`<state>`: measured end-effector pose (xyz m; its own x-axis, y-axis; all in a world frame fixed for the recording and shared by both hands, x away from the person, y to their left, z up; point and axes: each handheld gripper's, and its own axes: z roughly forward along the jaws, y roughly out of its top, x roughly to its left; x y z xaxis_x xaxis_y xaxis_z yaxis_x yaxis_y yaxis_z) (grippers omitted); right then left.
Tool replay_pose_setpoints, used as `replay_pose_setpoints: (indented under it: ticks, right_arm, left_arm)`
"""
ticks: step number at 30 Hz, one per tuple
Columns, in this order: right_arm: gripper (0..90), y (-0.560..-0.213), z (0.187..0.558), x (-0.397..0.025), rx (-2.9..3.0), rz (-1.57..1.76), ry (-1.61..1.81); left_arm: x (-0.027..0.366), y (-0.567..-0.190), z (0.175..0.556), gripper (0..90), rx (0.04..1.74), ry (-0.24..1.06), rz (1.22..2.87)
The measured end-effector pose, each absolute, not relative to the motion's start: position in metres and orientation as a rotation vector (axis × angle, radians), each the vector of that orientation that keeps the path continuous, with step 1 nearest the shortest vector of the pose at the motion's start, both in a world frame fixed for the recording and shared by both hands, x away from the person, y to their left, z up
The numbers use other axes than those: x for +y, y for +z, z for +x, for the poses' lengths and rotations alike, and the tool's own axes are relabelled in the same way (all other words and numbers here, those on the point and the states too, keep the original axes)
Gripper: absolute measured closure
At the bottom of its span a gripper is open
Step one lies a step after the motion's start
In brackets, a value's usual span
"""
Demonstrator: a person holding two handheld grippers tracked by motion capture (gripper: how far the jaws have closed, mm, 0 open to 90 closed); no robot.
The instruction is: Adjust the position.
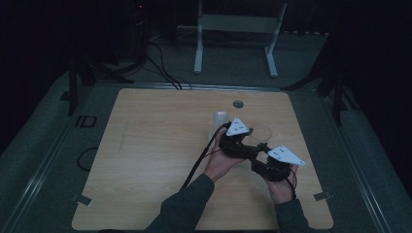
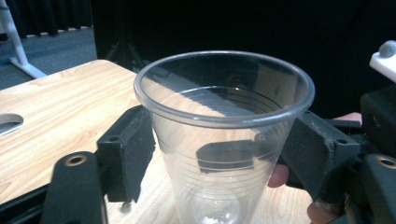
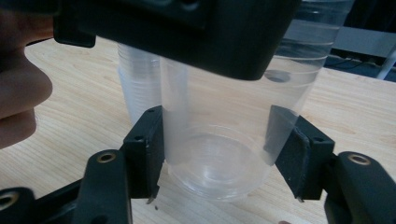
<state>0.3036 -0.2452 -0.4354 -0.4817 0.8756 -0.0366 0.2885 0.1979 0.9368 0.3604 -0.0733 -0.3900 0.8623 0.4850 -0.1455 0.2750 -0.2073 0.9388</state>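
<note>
Currently, item one: my left gripper (image 1: 241, 137), seen right of centre in the high view, grey three-cornered plate on top, cable trailing toward the lower left. In the left gripper view its jaws stand at either side of a clear plastic cup (image 2: 224, 135), both pads pressed to the wall just under the rim; the jaws are closed on that cup.

Item two: my right gripper (image 1: 262, 158), lower right of the first in the high view, held in my right hand (image 1: 281, 187). In the right gripper view its jaws sit against the lower wall of the same clear plastic cup (image 3: 224, 154), one at the left of frame, one at the right, clamped on it near the base.

Item three: the cup itself. Upright, empty, ribbed wall, rolled rim. Its place is the centre-right of the table (image 1: 145, 160), between my two grippers. Whether its base rests on the wood or hangs just above it, I cannot tell.

Item four: a stack of clear cups (image 3: 137, 84), upright, behind and just beside the held cup at the left of the right gripper view; in the high view it stands just above my left gripper.

Item five: my left hand (image 1: 221, 162), wrapped round the left gripper's body.

Item six: a round grey grommet (image 1: 238, 104) in the tabletop, near the upper edge.
</note>
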Motion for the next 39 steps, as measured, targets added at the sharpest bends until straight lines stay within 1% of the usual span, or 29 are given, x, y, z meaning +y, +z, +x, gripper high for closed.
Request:
replay_pose_setpoints:
  ticks: [4,15,19,24,25,26,27,30,39]
  right_arm:
    - [40.3,-0.437,0.304,-0.245,1.895,1.082,1.272]
    - [40.7,-0.438,0.303,-0.242,1.919,1.049,1.262]
    - [40.2,-0.438,0.304,-0.242,1.923,1.048,1.264]
    - [36.9,-0.437,0.304,-0.243,1.926,1.050,1.272]
    - [35.1,-0.437,0.304,-0.244,1.924,1.051,1.283]
    - [35.1,-0.437,0.304,-0.244,1.924,1.051,1.283]
    - [32.5,-0.437,0.304,-0.245,1.921,1.056,1.285]
    - [30.2,-0.436,0.304,-0.247,1.913,1.067,1.289]
    - [28.8,-0.436,0.299,-0.252,1.912,1.072,1.285]
  left_arm:
    - [-0.071,-0.389,0.362,24.5,0.590,0.182,1.778]
    - [-0.071,-0.389,0.364,25.7,0.604,0.153,1.758]
    - [-0.071,-0.390,0.363,27.5,0.597,0.172,1.765]
    - [-0.070,-0.389,0.360,28.2,0.585,0.197,1.759]
    - [-0.070,-0.389,0.359,28.3,0.581,0.205,1.757]
    - [-0.070,-0.389,0.358,28.3,0.580,0.213,1.755]
    - [-0.070,-0.389,0.357,28.4,0.578,0.229,1.754]
    - [-0.069,-0.389,0.357,28.4,0.576,0.244,1.748]
    - [-0.067,-0.388,0.355,28.4,0.570,0.292,1.754]
